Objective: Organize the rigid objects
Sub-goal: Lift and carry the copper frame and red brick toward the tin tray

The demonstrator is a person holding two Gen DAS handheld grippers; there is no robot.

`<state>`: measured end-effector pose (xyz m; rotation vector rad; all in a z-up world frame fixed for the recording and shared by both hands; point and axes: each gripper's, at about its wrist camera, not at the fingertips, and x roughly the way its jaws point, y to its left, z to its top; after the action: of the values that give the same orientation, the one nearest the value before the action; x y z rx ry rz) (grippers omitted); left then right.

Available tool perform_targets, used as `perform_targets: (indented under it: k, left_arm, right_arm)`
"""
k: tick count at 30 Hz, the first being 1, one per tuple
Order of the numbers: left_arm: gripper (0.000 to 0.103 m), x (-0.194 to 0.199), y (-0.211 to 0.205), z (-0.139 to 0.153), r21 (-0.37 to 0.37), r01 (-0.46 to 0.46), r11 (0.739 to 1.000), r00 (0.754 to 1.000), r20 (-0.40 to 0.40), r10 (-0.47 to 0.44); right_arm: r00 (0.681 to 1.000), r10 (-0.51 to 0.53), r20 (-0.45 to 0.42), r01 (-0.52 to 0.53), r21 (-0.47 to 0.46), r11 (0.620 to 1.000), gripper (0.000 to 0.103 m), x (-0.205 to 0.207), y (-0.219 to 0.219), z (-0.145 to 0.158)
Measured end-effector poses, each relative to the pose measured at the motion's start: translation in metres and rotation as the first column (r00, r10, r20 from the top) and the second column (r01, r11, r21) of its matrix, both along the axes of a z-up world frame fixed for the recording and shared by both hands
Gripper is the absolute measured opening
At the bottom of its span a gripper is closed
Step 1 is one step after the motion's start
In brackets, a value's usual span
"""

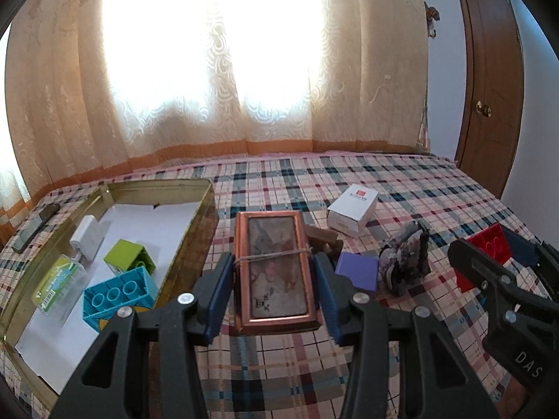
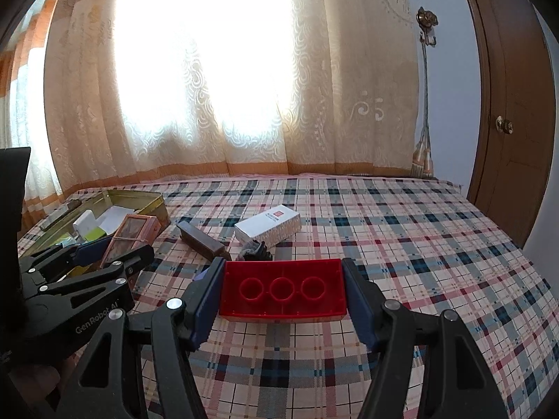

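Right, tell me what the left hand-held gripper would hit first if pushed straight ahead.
Carrying the copper-framed box, the left hand-held gripper would probably meet the dark wooden block just beyond it, though depth is unclear.

Bed [image 2: 419, 244], covered in plaid sheet of pink, blue and cream checks, filling the lower half of both views. Patterned cream curtain [image 1: 349, 87] with orange hem band at twelve o'clock, backlit by bright window; tasselled tieback [image 2: 424, 146] hanging from wall hook. Brown wooden door [image 2: 517, 139] with brass knob [image 2: 505, 125] at three o'clock.
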<state>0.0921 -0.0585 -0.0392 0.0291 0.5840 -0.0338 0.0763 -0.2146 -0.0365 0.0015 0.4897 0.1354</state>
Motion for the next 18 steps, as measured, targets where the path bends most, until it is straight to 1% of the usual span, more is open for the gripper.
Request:
perform_targets:
  k: [18]
  left_arm:
    - [0.046,-0.022,0.004,0.012,-0.004,-0.026,1.000,0.991,0.129,0.027]
  right_arm:
    - [0.994,0.009,0.109,-0.011,0.016,1.000,0.066,-0.017,-0.001,0.009]
